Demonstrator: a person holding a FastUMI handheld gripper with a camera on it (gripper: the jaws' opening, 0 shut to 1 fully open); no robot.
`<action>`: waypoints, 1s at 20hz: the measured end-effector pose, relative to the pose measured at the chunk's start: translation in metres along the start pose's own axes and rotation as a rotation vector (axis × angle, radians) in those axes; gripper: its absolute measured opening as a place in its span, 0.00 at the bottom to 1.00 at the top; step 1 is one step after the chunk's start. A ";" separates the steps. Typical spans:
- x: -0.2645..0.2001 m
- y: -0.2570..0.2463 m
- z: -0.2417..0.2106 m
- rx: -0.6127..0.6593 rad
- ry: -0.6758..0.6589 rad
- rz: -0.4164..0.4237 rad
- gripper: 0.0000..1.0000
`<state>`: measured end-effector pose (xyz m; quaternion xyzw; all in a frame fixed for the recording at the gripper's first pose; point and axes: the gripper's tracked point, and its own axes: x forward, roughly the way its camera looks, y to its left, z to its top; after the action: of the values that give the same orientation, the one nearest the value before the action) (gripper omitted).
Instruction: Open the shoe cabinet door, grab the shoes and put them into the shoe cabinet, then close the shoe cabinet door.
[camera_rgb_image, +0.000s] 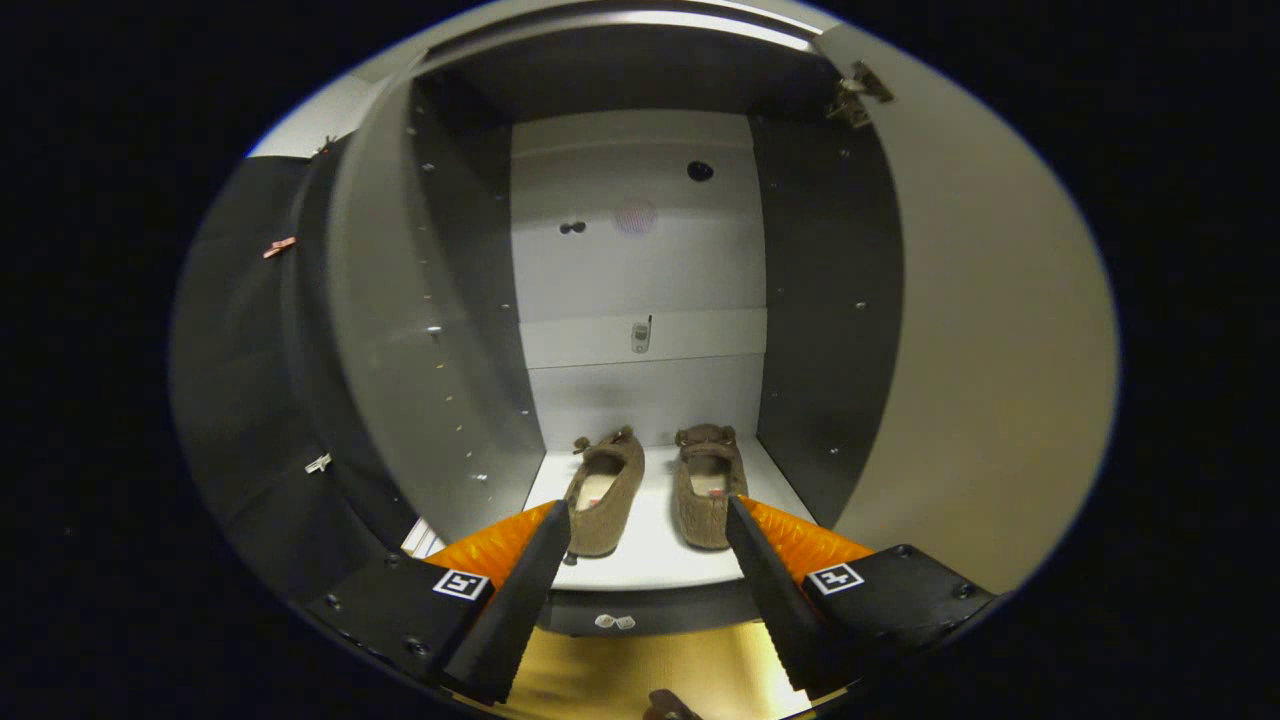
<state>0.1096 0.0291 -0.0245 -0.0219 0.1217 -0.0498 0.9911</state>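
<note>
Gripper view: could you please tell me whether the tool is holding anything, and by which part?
Nothing is held. The tool is open and empty; both shoes lie ahead of its fingers on the cabinet floor.

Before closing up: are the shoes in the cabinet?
In: both shoes sit side by side on the cabinet floor, beyond the open, empty gripper.

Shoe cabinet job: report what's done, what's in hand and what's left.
Done: the shoe cabinet stands open, its door swung to the right, and both shoes sit side by side on the white shelf. In hand: nothing; the gripper is open and empty just in front of the shelf. Left: closing the door.
</note>
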 end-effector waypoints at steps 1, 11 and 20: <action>-0.019 -0.001 -0.003 -0.004 -0.014 0.005 0.99; -0.186 -0.051 -0.010 0.076 -0.129 -0.035 0.99; -0.298 -0.177 -0.029 0.098 -0.202 -0.179 0.99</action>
<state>-0.2013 -0.1168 0.0286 0.0110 0.0164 -0.1413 0.9898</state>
